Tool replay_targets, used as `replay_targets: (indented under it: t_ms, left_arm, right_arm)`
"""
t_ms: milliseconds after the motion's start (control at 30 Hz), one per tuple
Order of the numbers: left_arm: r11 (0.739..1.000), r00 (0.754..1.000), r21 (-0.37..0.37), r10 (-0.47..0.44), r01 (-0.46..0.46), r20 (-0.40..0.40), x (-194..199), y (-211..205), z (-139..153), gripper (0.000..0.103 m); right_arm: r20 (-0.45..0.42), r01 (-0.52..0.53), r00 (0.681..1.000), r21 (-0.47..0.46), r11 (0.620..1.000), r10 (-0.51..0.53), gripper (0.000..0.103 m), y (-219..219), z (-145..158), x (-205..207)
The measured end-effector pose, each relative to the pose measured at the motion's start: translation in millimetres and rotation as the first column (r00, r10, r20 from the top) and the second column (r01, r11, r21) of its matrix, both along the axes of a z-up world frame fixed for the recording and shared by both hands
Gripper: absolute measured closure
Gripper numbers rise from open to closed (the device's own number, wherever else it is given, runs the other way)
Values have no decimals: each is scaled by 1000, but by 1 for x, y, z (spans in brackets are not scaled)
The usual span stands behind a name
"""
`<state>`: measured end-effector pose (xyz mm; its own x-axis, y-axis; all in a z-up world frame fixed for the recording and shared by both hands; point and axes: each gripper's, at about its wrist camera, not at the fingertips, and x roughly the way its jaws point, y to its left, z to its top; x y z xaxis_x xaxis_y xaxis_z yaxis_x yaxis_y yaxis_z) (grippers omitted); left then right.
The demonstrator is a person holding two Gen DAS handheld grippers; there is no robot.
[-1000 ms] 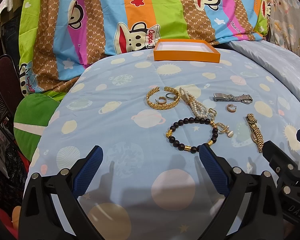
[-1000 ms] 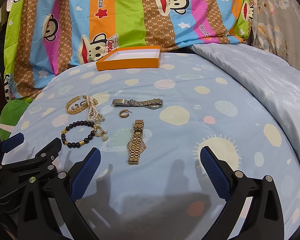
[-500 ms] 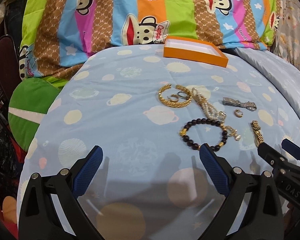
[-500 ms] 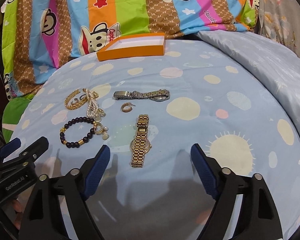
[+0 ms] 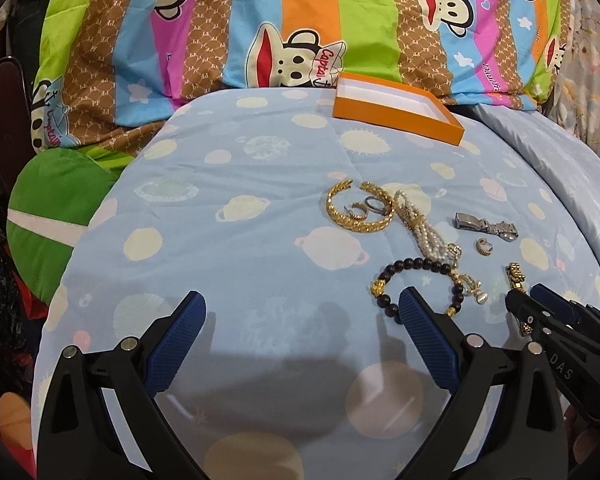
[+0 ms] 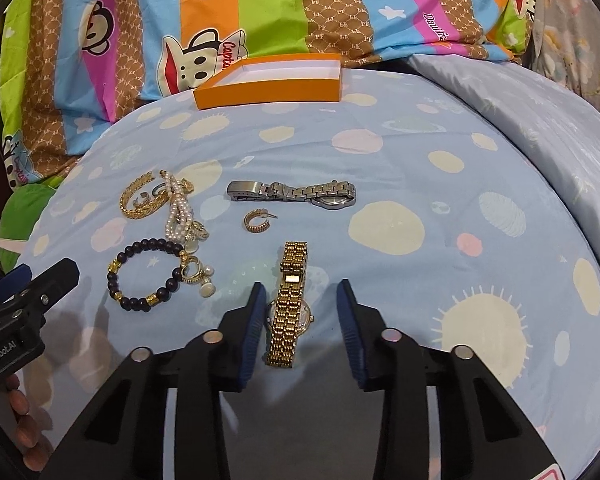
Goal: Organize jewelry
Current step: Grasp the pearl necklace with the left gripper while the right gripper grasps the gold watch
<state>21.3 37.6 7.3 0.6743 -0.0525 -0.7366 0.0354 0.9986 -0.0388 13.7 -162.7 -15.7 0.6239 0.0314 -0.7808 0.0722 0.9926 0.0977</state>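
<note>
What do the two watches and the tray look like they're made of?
Gold watch: polished gold-tone metal links, bright glints; whether plated or solid cannot be told. Silver watch: brushed steel-like links, duller sheen. Orange tray: probably cardboard, matte with crisp folded walls.

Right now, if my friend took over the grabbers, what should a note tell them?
Right gripper: jaws have just been closing around the gold watch, pads not yet pressing it.
Left gripper: open, holding nothing, beside the black bead bracelet.
Orange box: at the back of the bed, nothing visible inside.
Still on the blanket: silver watch, gold bangle, pearl strands, small hoop earring.
Left: everything.
</note>
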Motion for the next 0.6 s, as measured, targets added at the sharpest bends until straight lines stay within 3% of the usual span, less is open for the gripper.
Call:
replay_targets:
  t_ms: [33, 500, 600]
  left_arm:
    - [1000, 1000, 0, -4, 4, 2, 1, -1, 0, 8]
    - [991, 995, -110, -81, 73, -66, 49, -36, 8, 9]
    - [990, 990, -120, -82, 68, -116, 70, -50, 0, 17]
  right_arm:
    - [1, 2, 1000, 2, 1000, -2, 80, -1, 0, 0]
    - [42, 14, 999, 25, 1000, -15, 81, -16, 10, 2]
    - [40, 20, 999, 37, 999, -22, 80, -20, 10, 3]
